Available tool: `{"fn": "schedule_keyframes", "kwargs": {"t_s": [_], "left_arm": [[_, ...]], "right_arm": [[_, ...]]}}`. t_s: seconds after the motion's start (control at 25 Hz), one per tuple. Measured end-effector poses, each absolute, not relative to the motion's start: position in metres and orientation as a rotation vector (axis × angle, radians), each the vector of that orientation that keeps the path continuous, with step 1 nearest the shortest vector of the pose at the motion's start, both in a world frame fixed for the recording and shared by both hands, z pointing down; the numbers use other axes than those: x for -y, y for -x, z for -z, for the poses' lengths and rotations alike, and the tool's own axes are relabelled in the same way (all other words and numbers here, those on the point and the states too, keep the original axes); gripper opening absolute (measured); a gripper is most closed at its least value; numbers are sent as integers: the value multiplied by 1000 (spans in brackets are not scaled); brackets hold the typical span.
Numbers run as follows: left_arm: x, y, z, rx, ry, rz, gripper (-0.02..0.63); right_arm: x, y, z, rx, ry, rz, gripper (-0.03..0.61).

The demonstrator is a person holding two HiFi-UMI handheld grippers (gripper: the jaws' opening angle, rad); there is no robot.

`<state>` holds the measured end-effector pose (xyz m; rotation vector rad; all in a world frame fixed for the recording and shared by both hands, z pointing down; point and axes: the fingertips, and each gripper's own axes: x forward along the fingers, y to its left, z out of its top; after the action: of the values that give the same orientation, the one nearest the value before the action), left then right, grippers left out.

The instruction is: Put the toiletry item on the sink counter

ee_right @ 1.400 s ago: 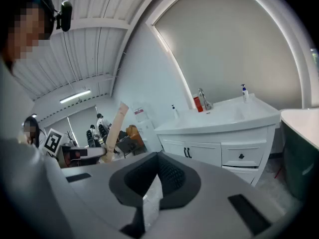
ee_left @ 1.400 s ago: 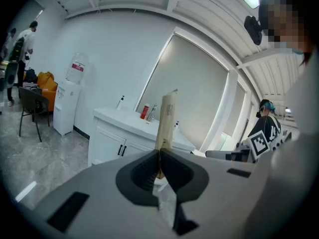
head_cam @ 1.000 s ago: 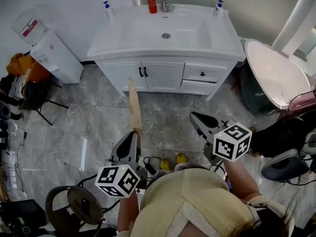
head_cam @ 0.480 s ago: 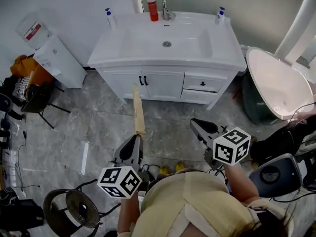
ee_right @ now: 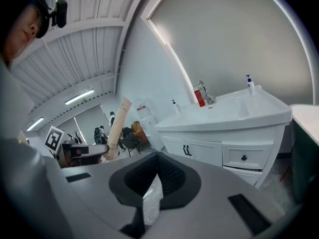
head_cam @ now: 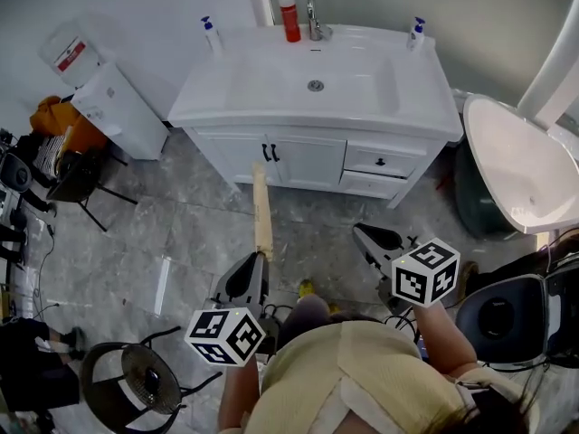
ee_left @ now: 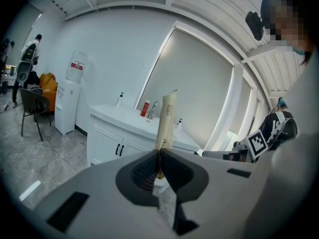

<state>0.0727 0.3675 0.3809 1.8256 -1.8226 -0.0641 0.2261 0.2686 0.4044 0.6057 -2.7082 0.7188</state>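
Left gripper (ee_left: 160,154) jaws pinch a tan tube (ee_left: 166,117) (perhaps toothpaste), upright before the sink counter (ee_left: 125,117).

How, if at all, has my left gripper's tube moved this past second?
Yes, slightly: in the head view the tube has drifted right, its tip nearer the black door handles.

The toiletry item (head_cam: 262,211), a long, slim tan tube with small dark print, is sitting just left of the frame's centre; its lower end is being clamped in the left claw (head_cam: 257,265); its tip is pointing up-frame toward the white tabletop (head_cam: 226,84), which is spanning the upper middle, apart from the tube.
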Motion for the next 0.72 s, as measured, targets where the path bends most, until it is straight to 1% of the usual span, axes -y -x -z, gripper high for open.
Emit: {"fn": "schedule_keyframes", "kwargs": {"t_s": [0.4, 0.72], "left_arm": [[-326, -52, -387, 1805, -1846, 35, 46], [-285, -14, -387, 1776, -1855, 41, 46]], "right_arm": [[-234, -209, -411, 2679, -632, -707, 25], [-201, -167, -409, 2672, -634, -702, 25]]}}
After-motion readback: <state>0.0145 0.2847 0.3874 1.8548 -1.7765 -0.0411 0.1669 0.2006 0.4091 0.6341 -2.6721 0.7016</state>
